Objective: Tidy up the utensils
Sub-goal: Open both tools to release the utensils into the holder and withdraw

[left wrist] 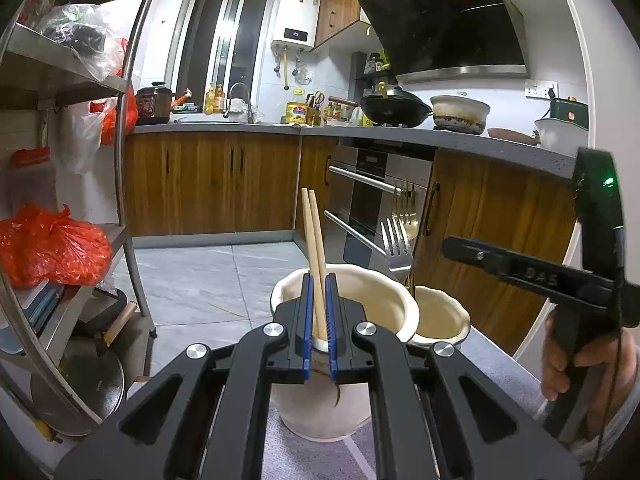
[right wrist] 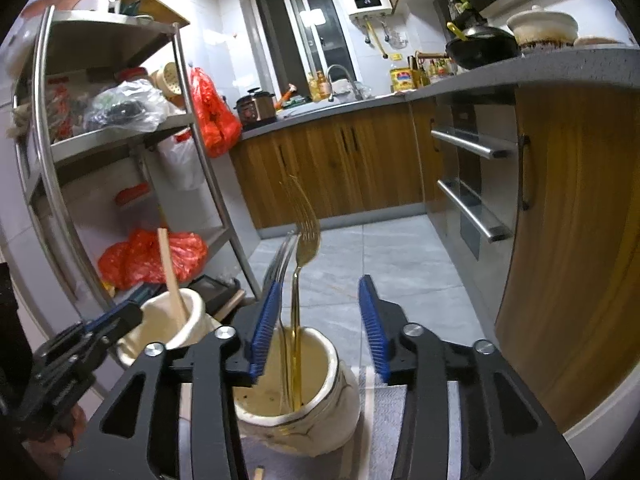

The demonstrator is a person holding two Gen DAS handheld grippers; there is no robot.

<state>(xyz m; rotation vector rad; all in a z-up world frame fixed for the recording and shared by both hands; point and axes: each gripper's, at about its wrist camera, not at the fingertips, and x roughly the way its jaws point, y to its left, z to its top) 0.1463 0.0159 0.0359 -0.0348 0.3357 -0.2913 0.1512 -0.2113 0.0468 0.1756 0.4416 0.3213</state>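
left tongs (left wrist: 319, 320): clenched on chopsticks (left wrist: 314, 248) over left jar (left wrist: 400, 300) | right tongs (right wrist: 318, 330): released, forks (right wrist: 298, 280) standing in right jar (right wrist: 340, 384)

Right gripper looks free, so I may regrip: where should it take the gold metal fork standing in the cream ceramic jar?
Grip the gold fork on its thin neck above the cream jar's rim, coming from above and closing across it; it stands nearly upright beside a silver fork.

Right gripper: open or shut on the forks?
Open. The right gripper has blue pads spread wide; the forks stand free in the jar.
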